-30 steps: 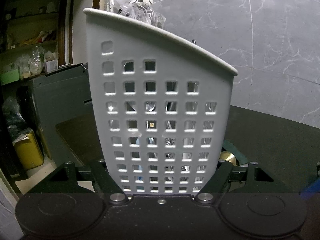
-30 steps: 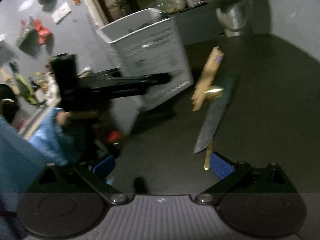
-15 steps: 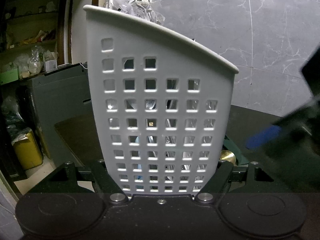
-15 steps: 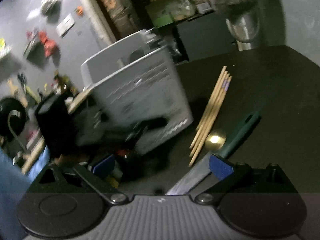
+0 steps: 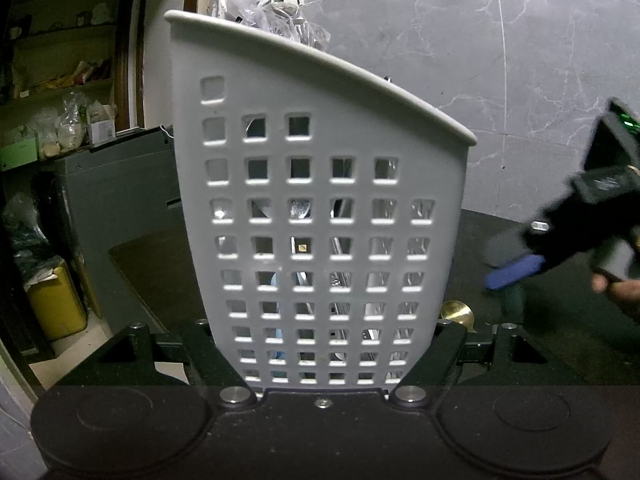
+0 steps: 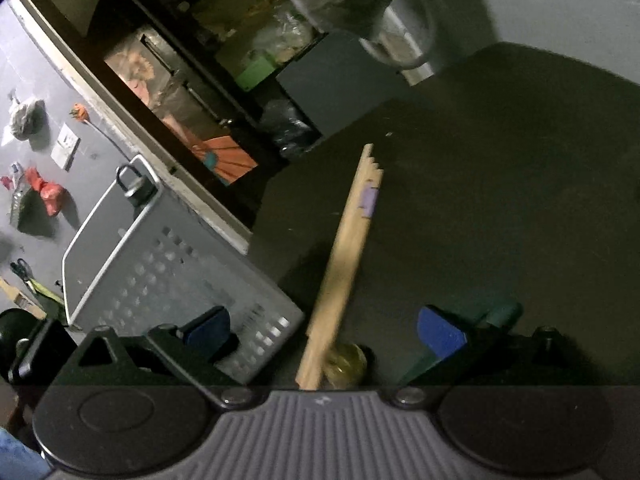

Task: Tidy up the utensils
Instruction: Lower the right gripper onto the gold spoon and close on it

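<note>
My left gripper (image 5: 320, 344) is shut on the base of a white perforated utensil basket (image 5: 320, 220), which stands upright on the black table. Metal utensils show through its holes. In the right wrist view the basket (image 6: 160, 264) is at the left. My right gripper (image 6: 324, 332) is open, low over the table. A bundle of wooden chopsticks (image 6: 348, 248) and a gold spoon (image 6: 346, 360) lie between its blue pads, untouched. A green-handled knife (image 6: 500, 312) lies by its right pad. The left wrist view shows one blue pad (image 5: 516, 272) of the right gripper beside the basket, near the spoon (image 5: 456, 312).
The black table (image 6: 500, 180) stretches beyond the chopsticks. A metal pot (image 6: 400, 40) stands at its far corner. A grey cabinet (image 5: 120, 200) and cluttered shelves lie past the table's left edge, with a yellow container (image 5: 56, 304) on the floor. A marble wall (image 5: 480, 60) rises behind.
My right gripper has swung across the table and rolled; the chopsticks and spoon now lie between its open fingers. It has come into the left wrist view. The left gripper and basket have not moved.
</note>
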Available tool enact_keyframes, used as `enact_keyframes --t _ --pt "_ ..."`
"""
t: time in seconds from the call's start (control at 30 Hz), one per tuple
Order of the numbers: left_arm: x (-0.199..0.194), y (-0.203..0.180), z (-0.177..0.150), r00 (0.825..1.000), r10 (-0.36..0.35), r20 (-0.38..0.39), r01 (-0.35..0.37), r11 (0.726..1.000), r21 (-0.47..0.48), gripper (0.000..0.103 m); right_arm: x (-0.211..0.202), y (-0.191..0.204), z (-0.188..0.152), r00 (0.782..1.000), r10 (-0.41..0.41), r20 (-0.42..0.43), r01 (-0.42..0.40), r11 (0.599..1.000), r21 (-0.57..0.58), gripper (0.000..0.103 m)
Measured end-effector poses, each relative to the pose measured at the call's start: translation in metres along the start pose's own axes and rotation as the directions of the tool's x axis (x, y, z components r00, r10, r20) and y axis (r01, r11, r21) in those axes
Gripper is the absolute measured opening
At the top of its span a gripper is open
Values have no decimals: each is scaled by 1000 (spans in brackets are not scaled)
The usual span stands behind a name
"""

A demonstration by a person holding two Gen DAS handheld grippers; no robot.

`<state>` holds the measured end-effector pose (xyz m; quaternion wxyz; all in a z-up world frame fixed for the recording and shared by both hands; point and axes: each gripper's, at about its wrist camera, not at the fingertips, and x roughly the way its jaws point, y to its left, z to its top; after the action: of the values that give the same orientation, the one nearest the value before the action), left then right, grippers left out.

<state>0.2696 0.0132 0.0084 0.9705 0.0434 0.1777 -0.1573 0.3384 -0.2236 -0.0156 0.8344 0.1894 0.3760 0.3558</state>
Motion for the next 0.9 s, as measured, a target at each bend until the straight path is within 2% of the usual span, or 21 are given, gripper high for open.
enact_keyframes --t 0.17,0.33,0.47,0.53,0.6,0.67,0.73,0.9 --pt "0 -1 -2 1000 3 -1 -3 1000 2 76 -31 -3 -24 999 -43 2 43 999 -12 102" --pt "-1 -2 -2 1000 7 -4 -7 1000 3 76 -45 13 -36 992 -121 -36 115 986 -124 102" --pt "-1 -3 -1 1000 10 -6 -10 1000 5 76 -40 32 -31 987 -163 1 158 957 -245 101" --pt "0 -3 -1 1000 10 -6 -10 1000 4 76 -32 41 -27 985 -172 -3 162 937 -311 96" --pt "0 -3 -1 1000 11 -5 -11 1000 3 76 -24 48 -26 981 -192 -17 171 908 -383 86" --pt "0 -3 -1 1000 12 -4 -12 1000 3 76 -11 53 -23 979 -202 -43 164 887 -433 80" --pt "0 -3 -1 1000 12 -5 -12 1000 3 76 -3 55 -22 977 -203 -62 154 880 -449 76" --pt "0 -3 -1 1000 12 -5 -12 1000 3 76 12 54 -22 972 -220 -88 152 863 -482 55"
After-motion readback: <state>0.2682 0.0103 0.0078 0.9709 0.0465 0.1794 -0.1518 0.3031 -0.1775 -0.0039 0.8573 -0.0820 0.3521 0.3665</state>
